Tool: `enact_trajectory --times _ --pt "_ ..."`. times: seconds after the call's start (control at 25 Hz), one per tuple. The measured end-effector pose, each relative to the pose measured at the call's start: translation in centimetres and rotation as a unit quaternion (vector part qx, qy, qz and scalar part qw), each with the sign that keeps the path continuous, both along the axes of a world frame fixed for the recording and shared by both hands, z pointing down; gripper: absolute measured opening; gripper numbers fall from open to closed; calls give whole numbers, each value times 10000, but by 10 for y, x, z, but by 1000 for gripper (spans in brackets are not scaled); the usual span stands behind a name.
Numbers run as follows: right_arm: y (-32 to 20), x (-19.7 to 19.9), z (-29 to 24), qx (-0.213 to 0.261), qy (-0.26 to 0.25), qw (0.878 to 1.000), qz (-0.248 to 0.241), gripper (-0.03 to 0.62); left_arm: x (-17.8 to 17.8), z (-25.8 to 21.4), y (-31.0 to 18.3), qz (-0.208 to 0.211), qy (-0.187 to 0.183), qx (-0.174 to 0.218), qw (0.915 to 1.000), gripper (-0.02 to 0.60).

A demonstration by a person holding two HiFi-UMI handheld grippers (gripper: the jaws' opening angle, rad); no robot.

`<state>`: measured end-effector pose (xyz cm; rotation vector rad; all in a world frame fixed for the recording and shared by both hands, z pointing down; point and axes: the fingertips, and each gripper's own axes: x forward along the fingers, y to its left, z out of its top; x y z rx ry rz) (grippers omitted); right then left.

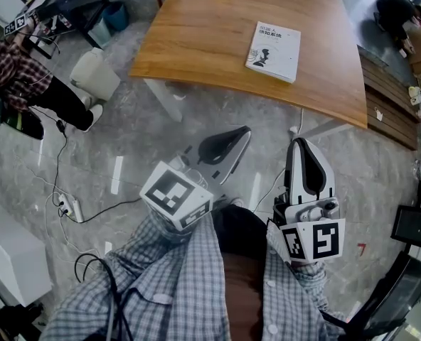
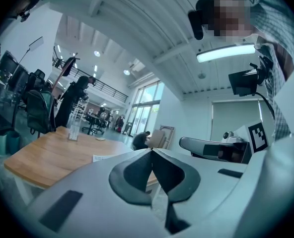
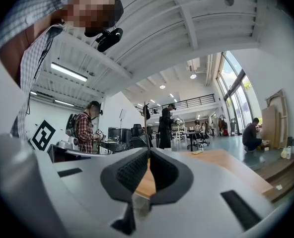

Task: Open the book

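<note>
A closed white book point(image 1: 274, 50) lies flat on the wooden table point(image 1: 196, 41), toward its right side. In the left gripper view the book point(image 2: 105, 157) shows as a thin white edge on the tabletop point(image 2: 47, 155). Both grippers hang level over the floor, short of the table's near edge, with nothing in them. My left gripper point(image 1: 247, 131) points up and to the right, jaws shut tip to tip point(image 2: 151, 150). My right gripper point(image 1: 301, 141) points straight at the table, jaws shut point(image 3: 148, 150). The right gripper view shows only the table point(image 3: 221, 160), not the book.
A white stool point(image 1: 97, 73) stands left of the table. Cables and a power strip point(image 1: 67, 206) run over the grey floor at left. A wooden bench point(image 1: 388, 105) lines the table's right side. A seated person point(image 1: 25, 77) is at far left, another point(image 1: 399, 13) at top right.
</note>
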<state>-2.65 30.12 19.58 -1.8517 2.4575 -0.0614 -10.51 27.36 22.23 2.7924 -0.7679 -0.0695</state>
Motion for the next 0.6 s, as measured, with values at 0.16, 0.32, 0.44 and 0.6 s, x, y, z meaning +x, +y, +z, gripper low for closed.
enact_trajectory --times 0.16,0.32,0.44,0.6 --pt "0 -5 0 -2 106 9999 77 28 -7 -1 -2 25 10 42 10000 5" --pt "1 -13 2 5 158 9998 141 28 -15 -1 -1 72 4 63 10000 5" --pt "3 -18 5 -1 210 9996 206 28 -22 1 0 114 -18 60 9999 5" --pt "7 -23 8 9 218 9994 282 28 -32 4 1 112 -27 94 9999 5"
